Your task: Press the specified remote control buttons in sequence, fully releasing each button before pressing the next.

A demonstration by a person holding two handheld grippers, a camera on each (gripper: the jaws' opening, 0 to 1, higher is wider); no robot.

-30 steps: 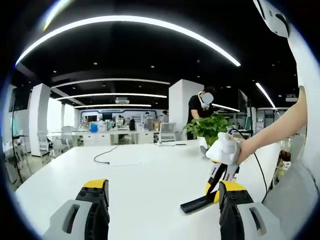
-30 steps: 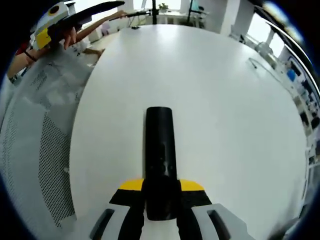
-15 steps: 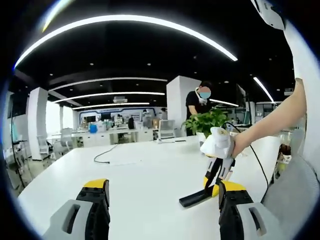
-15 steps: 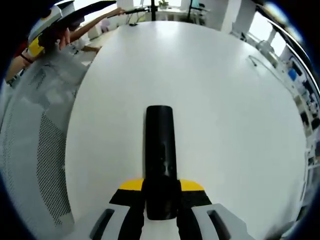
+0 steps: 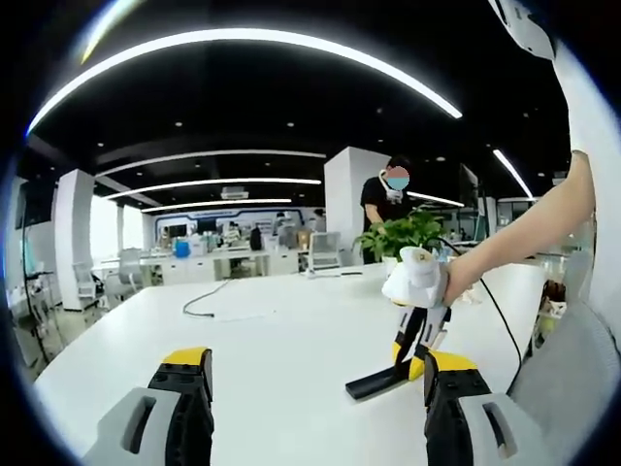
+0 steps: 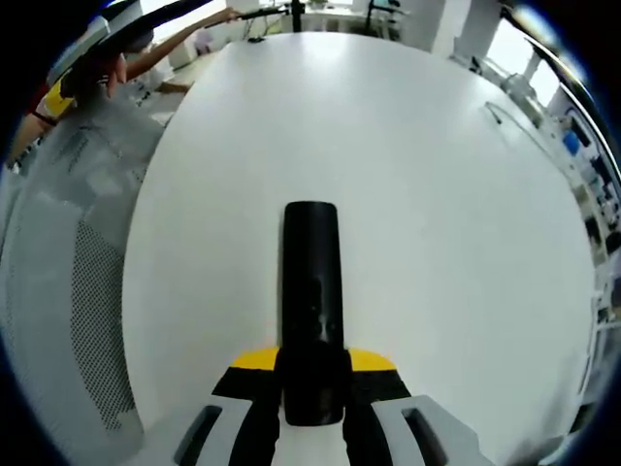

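Clearly, the black remote sits clamped between the right gripper jaws.

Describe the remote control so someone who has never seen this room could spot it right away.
Start at the big white table that runs through the open office. Above it, the right tongs are shut on the remote control, which juts forward from between their yellow-tipped jaws. It is a slim, glossy black bar with a rounded far end, the one dark object against the white tabletop.

Pretty bright overall, curved ceiling light strips glow against a dark ceiling. White tabletop looks nearly blown out. Heavy fisheye bending at the edges, soft shadows.
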